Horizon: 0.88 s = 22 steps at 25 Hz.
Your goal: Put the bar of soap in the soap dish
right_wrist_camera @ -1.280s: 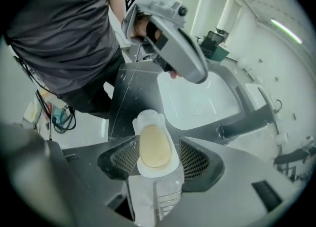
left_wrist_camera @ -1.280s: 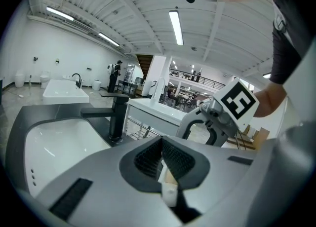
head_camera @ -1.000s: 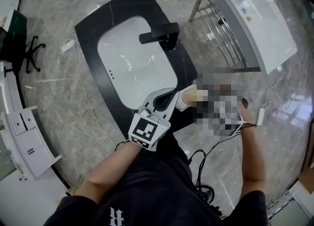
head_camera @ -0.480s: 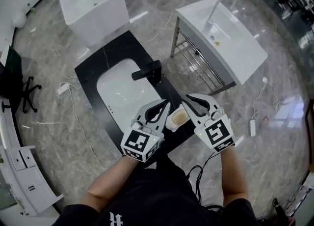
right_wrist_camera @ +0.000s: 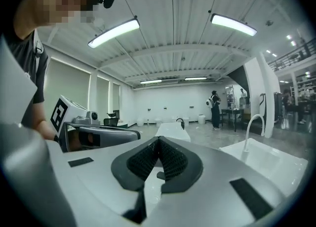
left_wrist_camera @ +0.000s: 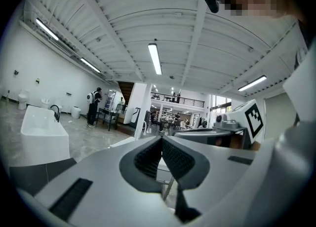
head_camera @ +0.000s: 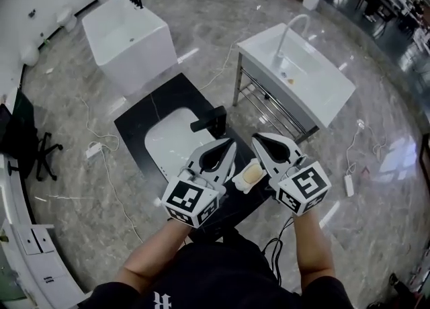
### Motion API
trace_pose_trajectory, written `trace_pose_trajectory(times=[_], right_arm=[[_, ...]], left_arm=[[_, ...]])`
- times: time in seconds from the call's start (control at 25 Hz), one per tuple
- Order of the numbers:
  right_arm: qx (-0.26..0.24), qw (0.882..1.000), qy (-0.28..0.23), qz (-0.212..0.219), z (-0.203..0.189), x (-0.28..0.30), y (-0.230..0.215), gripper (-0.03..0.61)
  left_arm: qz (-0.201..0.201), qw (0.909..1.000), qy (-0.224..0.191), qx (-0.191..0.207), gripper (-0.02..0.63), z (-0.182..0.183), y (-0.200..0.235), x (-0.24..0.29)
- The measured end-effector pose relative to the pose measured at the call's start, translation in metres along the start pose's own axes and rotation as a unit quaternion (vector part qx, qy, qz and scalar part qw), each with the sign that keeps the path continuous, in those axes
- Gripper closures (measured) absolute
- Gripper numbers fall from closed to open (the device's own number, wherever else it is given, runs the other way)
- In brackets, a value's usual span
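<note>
The tan bar of soap (head_camera: 252,174) lies in the small white soap dish (head_camera: 240,183) on the black counter (head_camera: 134,126), by the white basin (head_camera: 171,143). My left gripper (head_camera: 227,144) is held above the counter to the left of the dish, its jaws shut with nothing between them. My right gripper (head_camera: 258,138) is held above the dish's right side, also shut and empty. Both point level across the room. The left gripper view shows the left gripper (left_wrist_camera: 161,139) with its pads meeting, and the right gripper view shows the same for the right gripper (right_wrist_camera: 159,139).
A black faucet (head_camera: 213,121) stands at the basin's far edge. Beyond are a white freestanding basin (head_camera: 131,39) and a white sink on a metal frame (head_camera: 295,72). Cables and a power strip (head_camera: 348,184) lie on the marble floor. A person with a backpack (right_wrist_camera: 215,102) stands far off.
Both grippers have risen well above the counter and now point level. The right gripper came away from the soap dish and its jaws shut. The soap stays in the dish.
</note>
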State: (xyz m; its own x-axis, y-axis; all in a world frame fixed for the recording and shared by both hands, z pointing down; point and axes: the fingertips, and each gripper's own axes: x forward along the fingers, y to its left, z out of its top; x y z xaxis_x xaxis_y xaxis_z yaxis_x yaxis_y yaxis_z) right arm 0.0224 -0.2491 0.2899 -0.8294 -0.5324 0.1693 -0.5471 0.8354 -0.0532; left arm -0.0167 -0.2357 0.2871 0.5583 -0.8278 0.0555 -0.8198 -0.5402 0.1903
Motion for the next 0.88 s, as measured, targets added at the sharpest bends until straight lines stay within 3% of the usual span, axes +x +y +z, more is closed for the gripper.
trace_pose_trajectory(times=[0.44,0.88], right_arm=[[0.051,0.998,-0.035,-0.030,0.009,0.003,0.019,0.572],[0.035,0.997,-0.049,-0.039,0.026,0.014,0.040,0.572]], left_arm=[[-0.021,0.9998,0.003,0.003,0.607,0.005,-0.005,-0.018],[-0.025,0.9996,-0.012,0.005,0.607,0.021,0.001,-0.024]])
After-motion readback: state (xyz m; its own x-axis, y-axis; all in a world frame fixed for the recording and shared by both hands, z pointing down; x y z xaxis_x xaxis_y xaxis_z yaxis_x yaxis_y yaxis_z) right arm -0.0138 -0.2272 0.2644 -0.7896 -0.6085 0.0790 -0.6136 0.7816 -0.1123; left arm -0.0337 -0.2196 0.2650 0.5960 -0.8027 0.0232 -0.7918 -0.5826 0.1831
